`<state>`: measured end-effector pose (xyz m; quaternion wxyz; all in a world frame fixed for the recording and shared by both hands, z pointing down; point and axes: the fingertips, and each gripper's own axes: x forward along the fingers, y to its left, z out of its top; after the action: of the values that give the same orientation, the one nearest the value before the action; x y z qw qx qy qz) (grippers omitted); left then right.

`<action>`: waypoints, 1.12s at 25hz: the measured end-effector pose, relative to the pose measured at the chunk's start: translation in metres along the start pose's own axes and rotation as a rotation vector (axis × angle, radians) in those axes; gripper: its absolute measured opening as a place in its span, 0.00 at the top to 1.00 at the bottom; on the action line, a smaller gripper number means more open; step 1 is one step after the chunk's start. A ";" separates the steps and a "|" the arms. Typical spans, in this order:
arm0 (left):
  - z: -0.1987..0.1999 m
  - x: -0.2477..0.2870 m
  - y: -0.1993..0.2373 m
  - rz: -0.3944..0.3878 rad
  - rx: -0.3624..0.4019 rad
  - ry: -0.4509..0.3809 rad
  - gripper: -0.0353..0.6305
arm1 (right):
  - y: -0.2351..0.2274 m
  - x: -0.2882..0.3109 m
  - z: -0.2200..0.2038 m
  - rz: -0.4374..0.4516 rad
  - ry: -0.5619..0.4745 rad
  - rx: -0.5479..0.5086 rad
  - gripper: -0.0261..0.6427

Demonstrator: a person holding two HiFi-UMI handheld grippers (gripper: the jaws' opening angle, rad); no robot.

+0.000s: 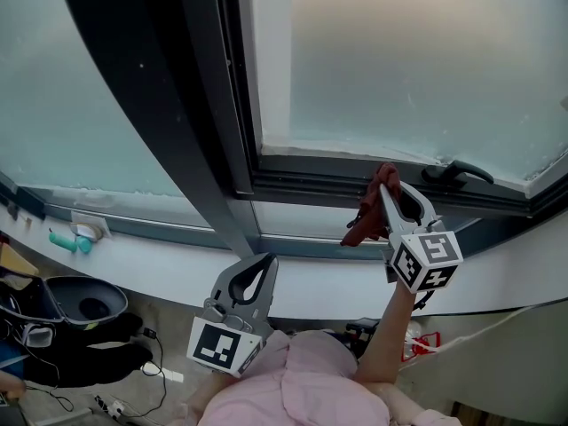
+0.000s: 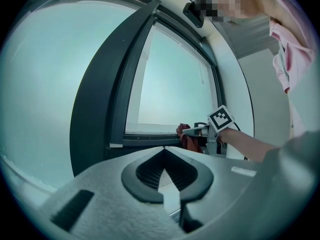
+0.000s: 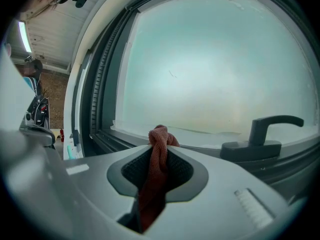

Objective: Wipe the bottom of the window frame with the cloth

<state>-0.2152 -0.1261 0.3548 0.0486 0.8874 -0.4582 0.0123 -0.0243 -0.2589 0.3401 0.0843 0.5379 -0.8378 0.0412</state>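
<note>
White sill, teal item at left end; floor below, black bag, cable.

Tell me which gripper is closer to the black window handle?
Right. The right gripper, shut on the red cloth, is at the frame just left of the window handle; the left gripper hangs lower, far off to its left.

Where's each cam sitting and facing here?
Head view: on the head, steeply down at the window frame; left gripper, right gripper, pink shirt show.
Left gripper view: on left gripper, faces the frame; own shut fingers show.
Right gripper view: faces the frame's bottom rail; own fingers clamp the cloth.
Shared: head and left gripper views both show right gripper with cloth.
</note>
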 end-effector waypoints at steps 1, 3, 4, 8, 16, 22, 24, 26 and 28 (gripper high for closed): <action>0.000 0.001 0.000 0.000 0.000 -0.001 0.95 | -0.002 -0.001 0.000 -0.005 0.000 0.001 0.84; 0.000 0.002 -0.002 -0.002 -0.001 -0.001 0.95 | -0.006 -0.004 -0.001 -0.011 -0.001 0.003 0.84; 0.000 0.003 -0.003 -0.004 -0.001 0.000 0.95 | -0.007 -0.004 -0.001 -0.013 -0.003 0.003 0.84; -0.002 0.005 -0.005 -0.004 -0.001 0.004 0.95 | -0.012 -0.007 -0.002 -0.015 -0.007 0.006 0.84; 0.000 0.008 -0.007 0.000 0.002 -0.002 0.95 | -0.034 -0.018 -0.004 -0.062 0.007 0.015 0.84; 0.000 0.012 -0.012 -0.007 0.001 0.002 0.95 | -0.061 -0.031 -0.007 -0.127 0.003 0.030 0.84; 0.001 0.013 -0.013 -0.008 0.002 0.000 0.95 | -0.069 -0.035 -0.008 -0.148 0.003 0.029 0.84; 0.002 0.015 -0.015 -0.012 0.004 -0.003 0.95 | -0.074 -0.037 -0.009 -0.163 0.006 0.027 0.84; 0.003 0.017 -0.017 -0.016 0.006 -0.006 0.95 | -0.079 -0.040 -0.010 -0.171 0.007 0.028 0.84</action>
<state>-0.1919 -0.1304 0.3514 0.0448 0.8912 -0.4512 0.0108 0.0643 -0.2549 0.3408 0.0830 0.6086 -0.7877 0.0476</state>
